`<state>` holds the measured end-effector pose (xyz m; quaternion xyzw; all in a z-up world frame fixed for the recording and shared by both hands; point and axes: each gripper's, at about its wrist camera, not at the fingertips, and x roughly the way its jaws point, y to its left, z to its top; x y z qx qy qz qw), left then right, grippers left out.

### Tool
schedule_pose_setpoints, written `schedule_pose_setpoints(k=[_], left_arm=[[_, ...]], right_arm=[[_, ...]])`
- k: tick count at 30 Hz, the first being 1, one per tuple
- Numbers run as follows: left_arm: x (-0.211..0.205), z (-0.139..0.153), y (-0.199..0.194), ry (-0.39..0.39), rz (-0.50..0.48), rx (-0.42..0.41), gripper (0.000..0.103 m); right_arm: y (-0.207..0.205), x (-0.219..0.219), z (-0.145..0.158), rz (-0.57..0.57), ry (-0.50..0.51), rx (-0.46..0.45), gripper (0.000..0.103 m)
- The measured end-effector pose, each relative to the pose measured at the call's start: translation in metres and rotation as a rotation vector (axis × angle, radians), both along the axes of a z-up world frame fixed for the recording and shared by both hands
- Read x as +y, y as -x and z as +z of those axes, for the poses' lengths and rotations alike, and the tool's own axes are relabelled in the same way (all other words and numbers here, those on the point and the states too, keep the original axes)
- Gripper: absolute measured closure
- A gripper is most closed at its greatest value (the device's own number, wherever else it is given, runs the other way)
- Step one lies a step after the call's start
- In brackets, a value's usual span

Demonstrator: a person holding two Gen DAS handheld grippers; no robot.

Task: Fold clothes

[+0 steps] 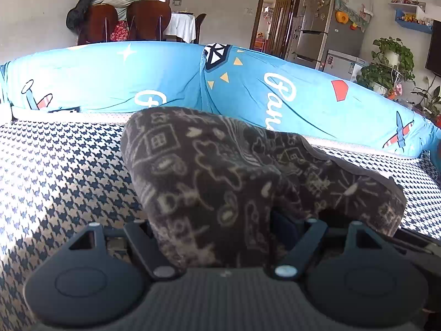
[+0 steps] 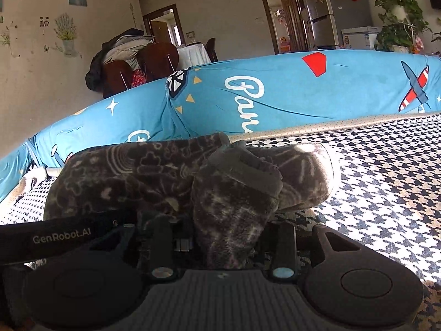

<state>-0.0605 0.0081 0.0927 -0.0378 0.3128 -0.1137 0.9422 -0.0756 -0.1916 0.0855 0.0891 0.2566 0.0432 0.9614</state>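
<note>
Dark patterned fleece (image 1: 209, 182) bunched on houndstooth cover (image 1: 55, 171), before blue backrest (image 1: 165, 80). Left gripper (image 1: 220, 220) clenched on fleece, folds draped over fingers, tips hidden. Right gripper (image 2: 228, 220) likewise clamped on fleece (image 2: 154, 176), banded edge (image 2: 248, 173) uppermost. Left gripper's black body crossing right view's lower left.

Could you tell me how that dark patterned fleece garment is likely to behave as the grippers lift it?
The fleece garment probably flops: it sags in soft folds over the left gripper. It looks plush and thick, so likely light but bulky, bunching at the right gripper. Its fuzzy nap should resist sliding on the houndstooth cover.
</note>
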Motion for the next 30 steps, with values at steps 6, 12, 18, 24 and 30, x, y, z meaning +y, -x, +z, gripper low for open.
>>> schedule_pose_setpoints(k=[6, 12, 18, 24, 30], left_arm=[[0.015, 0.000, 0.019, 0.020, 0.044, 0.005, 0.027], [0.024, 0.000, 0.031, 0.041, 0.072, 0.008, 0.027], [0.024, 0.002, 0.039, 0.048, 0.066, 0.005, 0.027], [0.024, 0.002, 0.047, 0.046, 0.055, 0.002, 0.027], [0.026, 0.004, 0.054, 0.049, 0.052, -0.006, 0.027]], right_arm=[[0.013, 0.019, 0.003, 0.034, 0.046, -0.011, 0.065], [0.024, 0.032, 0.004, 0.057, 0.061, -0.019, 0.065], [0.035, 0.035, 0.008, 0.052, 0.071, -0.028, 0.065], [0.044, 0.033, 0.007, 0.041, 0.066, -0.024, 0.065], [0.051, 0.034, 0.009, 0.036, 0.069, -0.030, 0.065]])
